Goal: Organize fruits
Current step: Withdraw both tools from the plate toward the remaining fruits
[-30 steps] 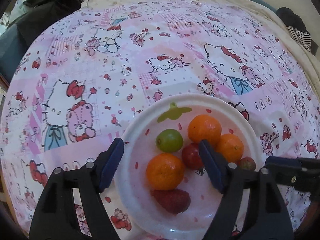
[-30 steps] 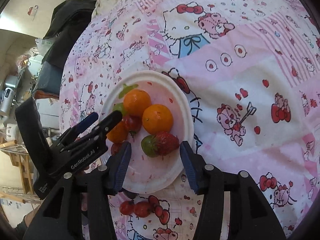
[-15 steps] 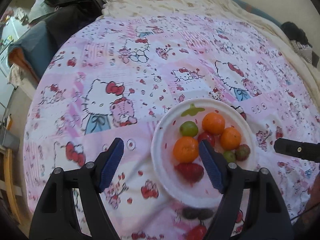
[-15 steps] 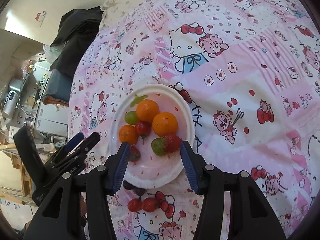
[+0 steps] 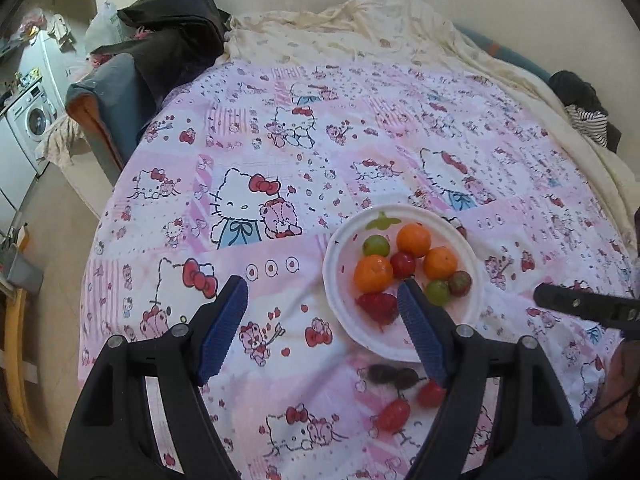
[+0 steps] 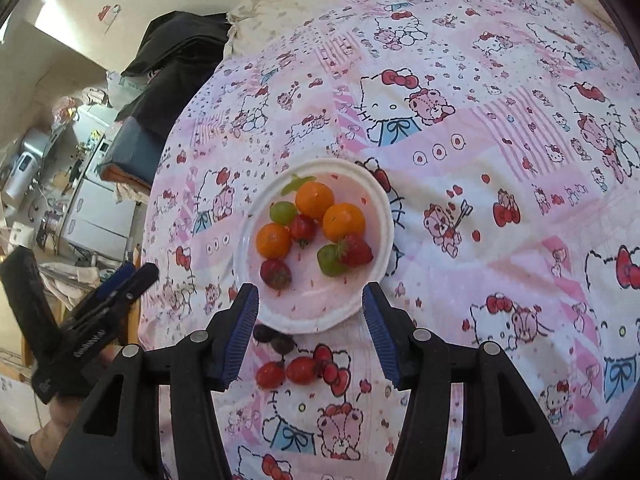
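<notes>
A white plate (image 5: 336,276) (image 6: 380,208) sits on the Hello Kitty bed sheet. It holds three oranges (image 5: 373,274) (image 6: 314,200), green grapes (image 5: 376,245) (image 6: 282,212), a cherry tomato (image 6: 303,229) and strawberries (image 5: 376,306) (image 6: 356,251). Two red cherry tomatoes (image 5: 393,409) (image 6: 301,370) and two dark grapes (image 5: 394,376) (image 6: 276,340) lie on the sheet in front of the plate. My left gripper (image 5: 322,334) is open and empty, high above the plate's left edge. My right gripper (image 6: 311,334) is open and empty, above the plate's near rim.
Dark clothes and a blue cushion (image 5: 120,80) lie at the bed's far left corner. A cream blanket (image 5: 360,28) covers the far end. A washing machine (image 5: 28,120) stands left of the bed. The bed's left edge drops to the floor.
Both grippers have pulled back and up from the plate, so the plate looks smaller and the loose tomatoes and grapes in front of it have come into view.
</notes>
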The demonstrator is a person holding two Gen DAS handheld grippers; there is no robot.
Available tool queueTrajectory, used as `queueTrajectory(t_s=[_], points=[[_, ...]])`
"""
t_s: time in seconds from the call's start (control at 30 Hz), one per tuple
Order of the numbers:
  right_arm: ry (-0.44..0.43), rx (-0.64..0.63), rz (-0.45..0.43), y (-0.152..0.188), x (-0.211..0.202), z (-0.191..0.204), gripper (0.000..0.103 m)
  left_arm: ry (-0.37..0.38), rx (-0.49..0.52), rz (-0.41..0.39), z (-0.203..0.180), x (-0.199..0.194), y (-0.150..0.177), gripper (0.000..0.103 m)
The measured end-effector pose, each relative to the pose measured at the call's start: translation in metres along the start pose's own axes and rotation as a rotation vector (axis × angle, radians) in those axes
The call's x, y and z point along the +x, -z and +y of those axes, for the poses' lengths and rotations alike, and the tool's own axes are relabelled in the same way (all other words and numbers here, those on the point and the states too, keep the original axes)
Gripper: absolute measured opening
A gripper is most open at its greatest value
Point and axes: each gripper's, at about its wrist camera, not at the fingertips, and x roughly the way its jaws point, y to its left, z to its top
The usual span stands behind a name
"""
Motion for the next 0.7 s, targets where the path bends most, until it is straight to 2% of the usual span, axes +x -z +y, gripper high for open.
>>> queueTrajectory(t_s=[0.27, 0.7], points=[[0.011, 0.012, -0.008, 0.026, -0.012, 0.001, 0.057, 0.008, -0.038, -0.002, 0.002, -0.021, 0.016, 0.074], [0.029, 0.027, 0.037, 0.058, -0.002, 0.005, 0.057, -0.015, -0.064, 0.067, 0.009, -0.028, 0.052, 0.074]])
